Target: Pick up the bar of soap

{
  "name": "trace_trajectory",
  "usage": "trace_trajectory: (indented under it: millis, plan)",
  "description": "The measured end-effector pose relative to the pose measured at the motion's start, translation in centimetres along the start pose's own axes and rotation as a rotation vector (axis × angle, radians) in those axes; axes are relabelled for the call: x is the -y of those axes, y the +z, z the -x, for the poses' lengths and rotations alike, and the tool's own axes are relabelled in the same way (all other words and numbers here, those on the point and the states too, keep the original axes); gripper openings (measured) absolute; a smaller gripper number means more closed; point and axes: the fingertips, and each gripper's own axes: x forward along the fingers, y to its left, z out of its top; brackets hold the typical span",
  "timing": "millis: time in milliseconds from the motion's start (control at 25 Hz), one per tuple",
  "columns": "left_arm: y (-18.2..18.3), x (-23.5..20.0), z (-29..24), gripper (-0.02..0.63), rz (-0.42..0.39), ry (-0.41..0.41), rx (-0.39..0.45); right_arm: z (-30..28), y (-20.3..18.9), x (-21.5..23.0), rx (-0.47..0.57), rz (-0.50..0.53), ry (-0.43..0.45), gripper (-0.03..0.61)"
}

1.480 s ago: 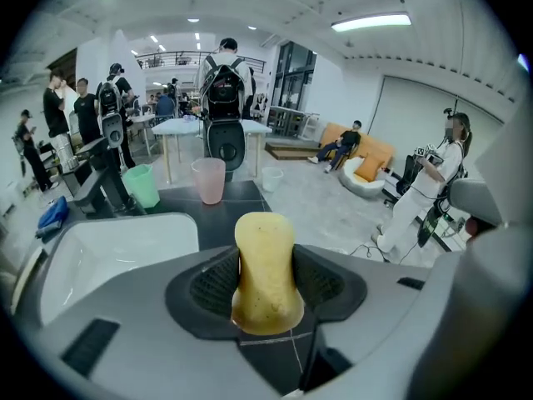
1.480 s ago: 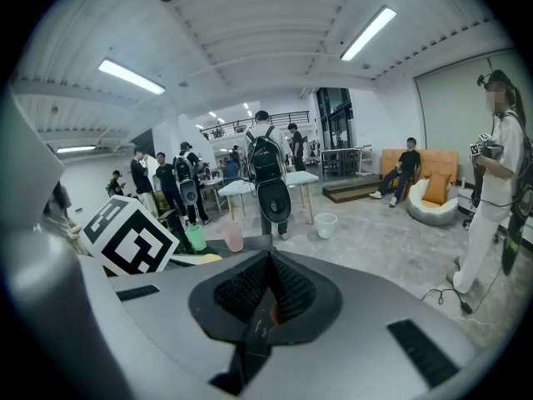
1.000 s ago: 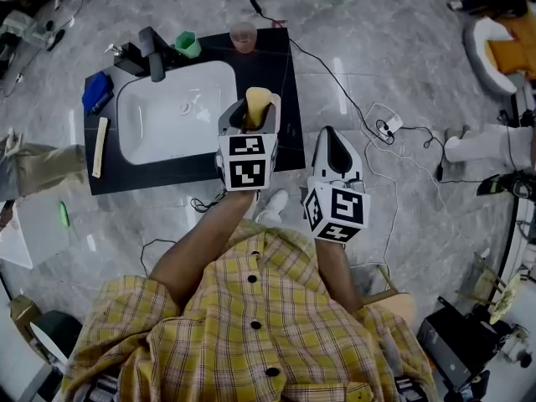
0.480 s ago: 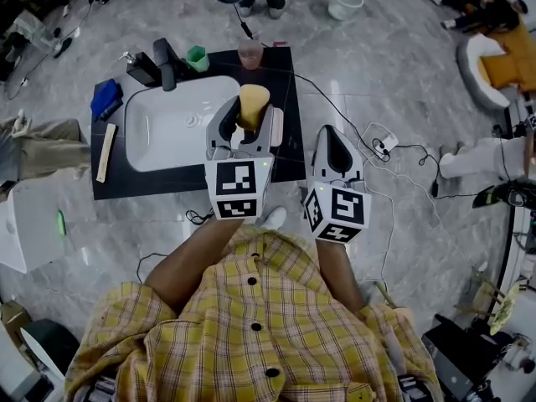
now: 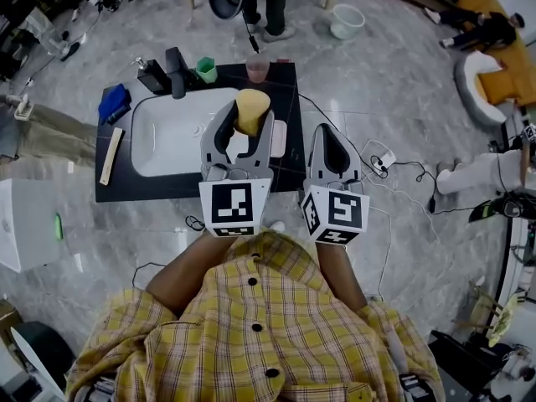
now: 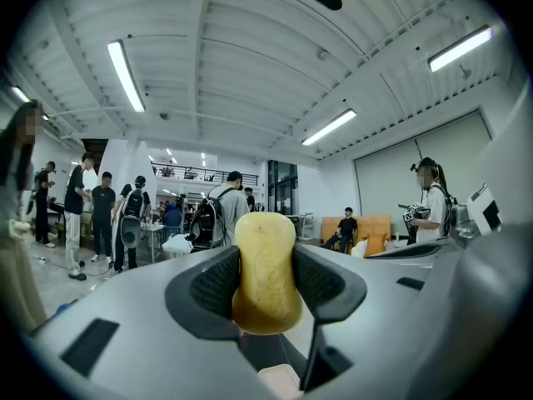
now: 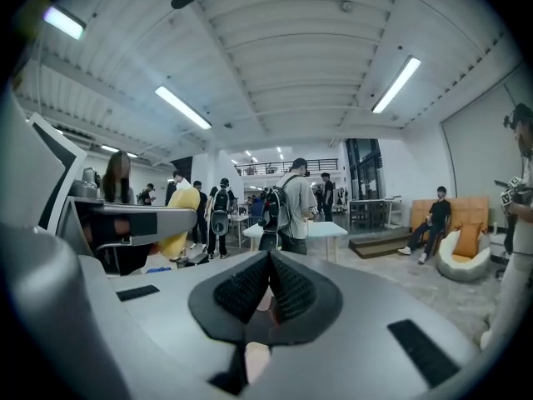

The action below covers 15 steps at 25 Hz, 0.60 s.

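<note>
Over the sink's right edge: soap [image 5: 251,111] — a yellow bar, upright, held in the air above the rim.
Left gripper [image 5: 244,117]: clamped on the soap; in the left gripper view both dark pads [image 6: 215,286] press the bar's sides, and its rounded top stands out past the tips.
Right gripper [image 5: 328,136]: jaws pressed together with nothing between them, right of the sink, just beside the left gripper but apart from it.
Sink [image 5: 167,136]: white basin set in a black counter [image 5: 134,187], which stands on a grey marble floor [image 5: 402,82].
Behind the sink: black faucet [image 5: 177,72], a black dispenser [image 5: 153,75] to its left, a green cup [image 5: 206,69] to its right, and a pink cup [image 5: 257,67] at the counter's back right corner.
Left of the sink: blue cloth [image 5: 114,103] and, nearer the person, a wooden stick [image 5: 110,155] lying along the counter's edge.
Right of the sink: pale pink dish [image 5: 279,138] on the counter, partly behind the left gripper.
Floor right of the sink: white cables [image 5: 387,159] in loose loops.
Far behind the sink: pale bucket [image 5: 346,21].
Person: yellow plaid shirt [image 5: 260,325], bare forearms reaching to both grippers.
Gripper views — both look out level into a hall with strip lights and standing people.
</note>
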Motion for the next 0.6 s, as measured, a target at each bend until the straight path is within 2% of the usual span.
trace_trajectory:
  millis: [600]
  plan:
    - [0.7,0.2,2.0,0.201,-0.008,0.011,0.036,1.6,1.7,-1.0,0.069,0.031,0.01,0.018]
